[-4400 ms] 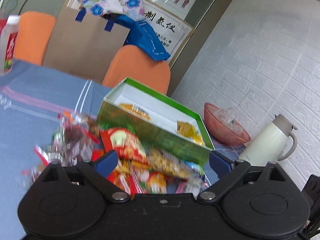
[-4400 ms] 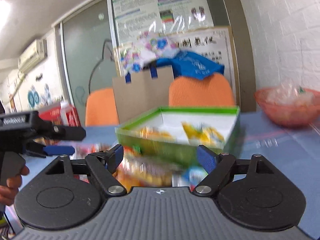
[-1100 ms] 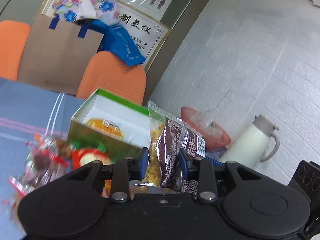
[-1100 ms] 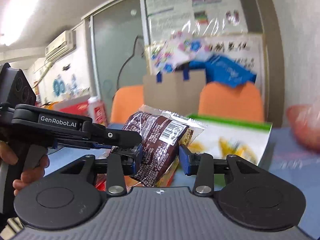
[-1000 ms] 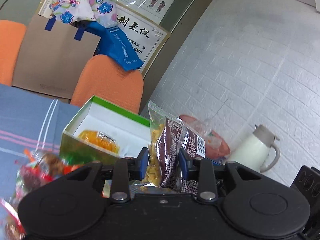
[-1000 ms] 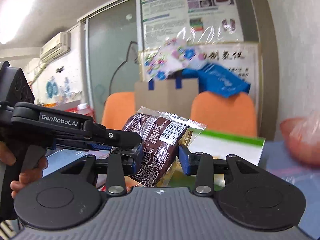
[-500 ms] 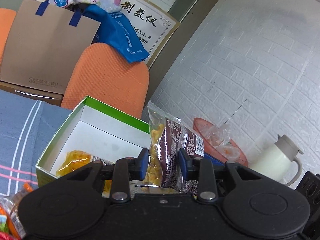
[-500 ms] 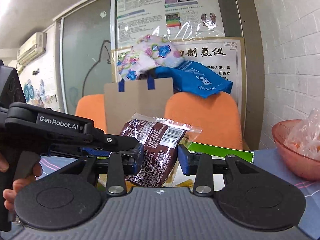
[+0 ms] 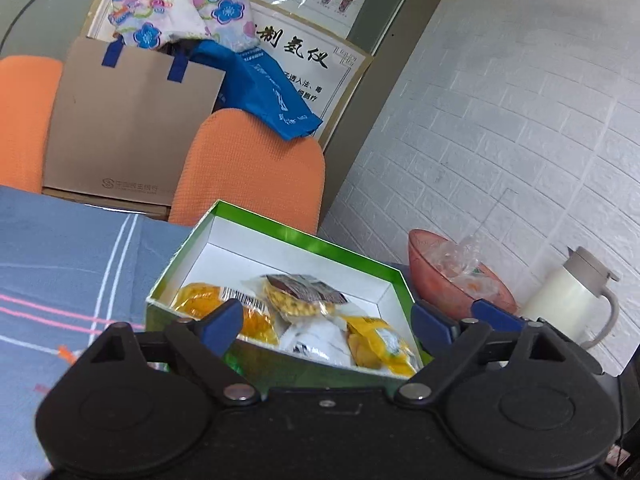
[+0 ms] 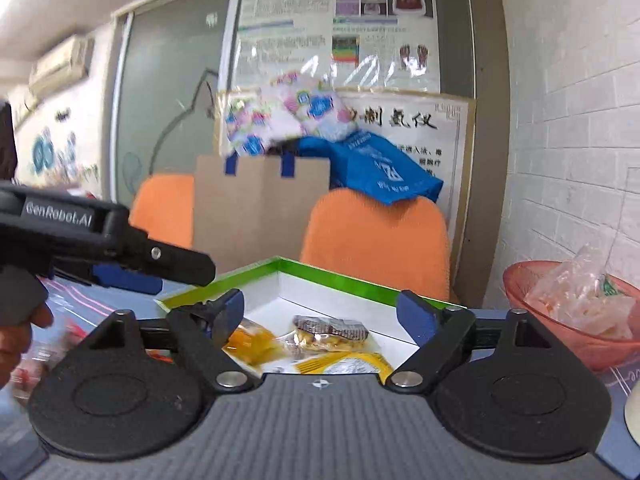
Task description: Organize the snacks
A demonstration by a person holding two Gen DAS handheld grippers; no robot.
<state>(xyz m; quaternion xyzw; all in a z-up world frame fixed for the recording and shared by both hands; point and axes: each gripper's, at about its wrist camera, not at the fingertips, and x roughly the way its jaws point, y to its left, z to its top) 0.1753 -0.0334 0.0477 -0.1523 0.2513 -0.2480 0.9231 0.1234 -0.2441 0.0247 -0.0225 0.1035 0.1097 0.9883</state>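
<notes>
Both tongs [image 9: 326, 322] [image 10: 320, 312] opening, empty, their black bodies hiding the green box's [image 9: 280, 236] near wall and yellow packets [image 9: 380, 346]

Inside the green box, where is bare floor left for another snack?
The green box is bare along its far wall, behind the brown snack packet. Its near half is crowded with yellow packets. Left of the box, the blue tablecloth is also bare.

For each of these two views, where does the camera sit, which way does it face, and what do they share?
Left wrist: on the left gripper, looking down into the green box; its own opening jaws show, nothing between them.
Right wrist: on the right gripper, looking more level across the box; own opening jaws, plus a hand.
Shared: box, brown snack packet, orange chair, red bowl.
</notes>
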